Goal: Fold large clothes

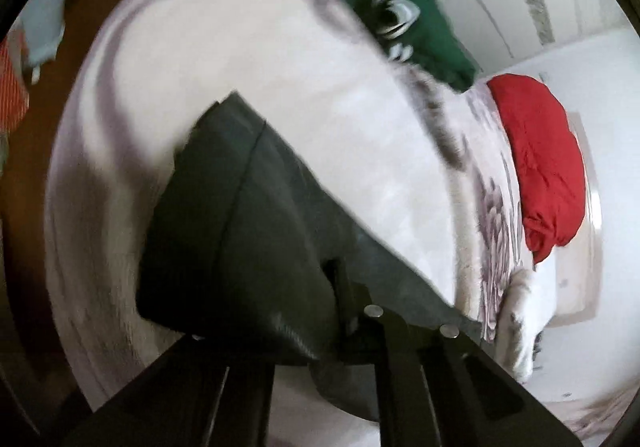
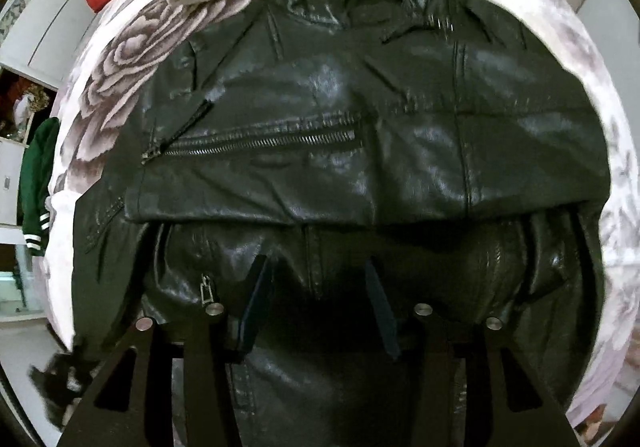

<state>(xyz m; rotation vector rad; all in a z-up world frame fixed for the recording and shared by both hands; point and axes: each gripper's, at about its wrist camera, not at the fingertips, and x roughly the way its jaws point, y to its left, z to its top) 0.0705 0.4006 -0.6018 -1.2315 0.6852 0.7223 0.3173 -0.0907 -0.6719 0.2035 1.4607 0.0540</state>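
Bed (image 2: 132, 59) with pale rose-print cover, filling both views; edges cut off by the fisheye rims. Black leather jacket (image 2: 320, 151) spread on it, covering most of right wrist view, upper part folded over lower, chest zipper (image 2: 260, 141) running level. Near hem lost behind gripper mounts. In left wrist view same jacket blurred, one flap lifted off the cover. Red garment (image 1: 544, 163) bunched at right bed edge, green jacket with white stripes (image 1: 404, 15) at far edge, both smeared. Pale blue cloth (image 1: 52, 19) far left off the bed, hard to make out. Left gripper (image 1: 344, 303): fingers pressed together, pinching jacket edge, tips buried in leather. Right gripper (image 2: 318, 287): fingers spread part way over lower jacket, not gripping, contact unclear.
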